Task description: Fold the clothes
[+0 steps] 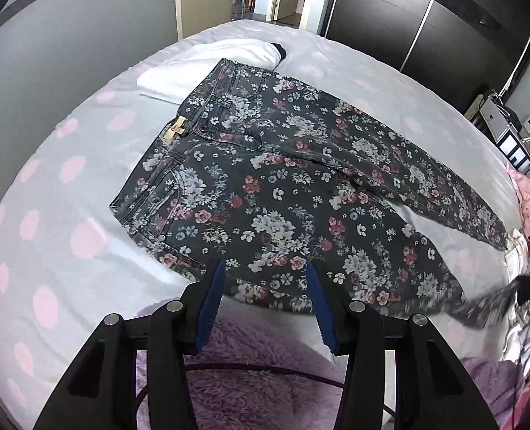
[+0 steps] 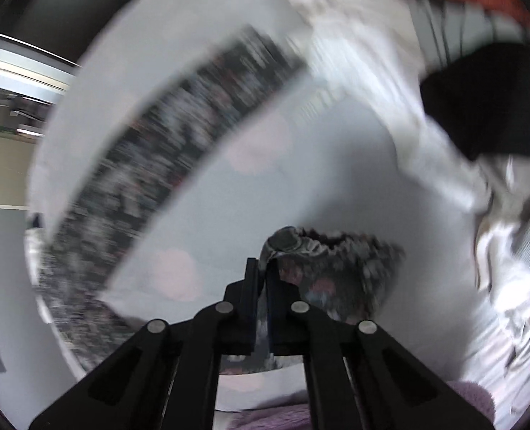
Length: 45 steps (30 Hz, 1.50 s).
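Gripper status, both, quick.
Left gripper: open, holding nothing, above the jeans.
Right gripper: shut on the jeans' leg end.

1 pr floral jeans (image 1: 265,193), 1 white pillow (image 1: 200,68), 2 tongs: left (image 1: 265,268), right (image 2: 264,268)

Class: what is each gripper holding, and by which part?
Right gripper pinches the floral jeans at a leg's hem end; left gripper holds nothing.
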### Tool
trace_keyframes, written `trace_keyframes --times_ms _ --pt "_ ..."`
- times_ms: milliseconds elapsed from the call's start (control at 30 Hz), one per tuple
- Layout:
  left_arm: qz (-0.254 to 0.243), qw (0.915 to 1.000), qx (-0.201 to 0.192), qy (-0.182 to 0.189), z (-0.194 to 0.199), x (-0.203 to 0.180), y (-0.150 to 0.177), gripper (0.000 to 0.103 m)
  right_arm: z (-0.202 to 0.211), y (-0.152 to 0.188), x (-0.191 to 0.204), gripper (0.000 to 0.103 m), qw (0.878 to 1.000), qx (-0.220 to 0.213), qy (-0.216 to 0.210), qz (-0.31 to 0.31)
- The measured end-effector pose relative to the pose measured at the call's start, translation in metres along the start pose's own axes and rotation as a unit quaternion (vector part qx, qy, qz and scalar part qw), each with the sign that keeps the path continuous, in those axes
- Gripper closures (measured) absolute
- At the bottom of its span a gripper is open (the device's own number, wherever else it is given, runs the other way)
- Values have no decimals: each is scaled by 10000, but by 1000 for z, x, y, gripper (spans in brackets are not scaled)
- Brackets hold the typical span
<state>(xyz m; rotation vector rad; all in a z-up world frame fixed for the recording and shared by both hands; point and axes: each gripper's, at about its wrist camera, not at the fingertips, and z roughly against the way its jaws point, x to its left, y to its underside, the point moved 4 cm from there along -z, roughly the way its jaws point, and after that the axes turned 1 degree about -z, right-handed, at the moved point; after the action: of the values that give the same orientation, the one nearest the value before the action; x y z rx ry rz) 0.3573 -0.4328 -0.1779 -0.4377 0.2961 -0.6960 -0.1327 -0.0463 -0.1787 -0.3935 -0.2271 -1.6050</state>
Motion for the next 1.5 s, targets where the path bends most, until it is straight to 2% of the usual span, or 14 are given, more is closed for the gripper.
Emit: trace_keyframes --times_ms 133,200,267,367,533,600,733,767,867,933,1033,1167,1333,1500 --pt "-46 10000 -39 17 3 -1 0 54 43 -10 27 100 9972 -436 -453 403" --pt "-2 10000 -30 4 2 2 0 54 53 -5 24 100 9965 -489 -238 635" --pt "62 10000 6 -15 -1 6 0 54 43 6 6 100 9979 -175 158 603" --pt "106 9999 67 -7 -5 6 0 54 20 24 -40 100 9978 324 512 267" --pt "-41 10000 79 13 -6 -5 -3 54 -23 46 -105 94 9900 1074 518 -756" --pt "-102 9999 66 19 -6 -10 -5 54 -22 50 -117 87 9871 1151 530 -978" --pt "-125 9999 96 18 -9 -14 -6 54 0 39 -127 83 9871 865 787 -1094" --pt "-119 9999 115 17 -10 -15 -5 54 7 35 -128 83 9874 770 735 -1167" --pt "-134 9997 180 20 -15 -18 -4 54 19 24 -123 78 9881 615 209 -1398" --pt "-170 9996 219 22 -17 -21 -3 54 17 19 -115 75 9865 661 -134 -1492" --pt "-241 9994 227 24 -17 -25 -3 54 2 15 -105 73 9846 733 -231 -1573" --pt "-280 9994 218 6 -16 -26 -5 54 -26 5 -102 73 9793 828 -317 -1821" --pt "-295 9992 274 -87 -20 -26 -6 54 -55 -5 -102 74 9782 815 -47 -1908" --pt "-290 9988 376 -116 -29 -27 -6 54 -65 -9 -98 91 9820 744 162 -1729"
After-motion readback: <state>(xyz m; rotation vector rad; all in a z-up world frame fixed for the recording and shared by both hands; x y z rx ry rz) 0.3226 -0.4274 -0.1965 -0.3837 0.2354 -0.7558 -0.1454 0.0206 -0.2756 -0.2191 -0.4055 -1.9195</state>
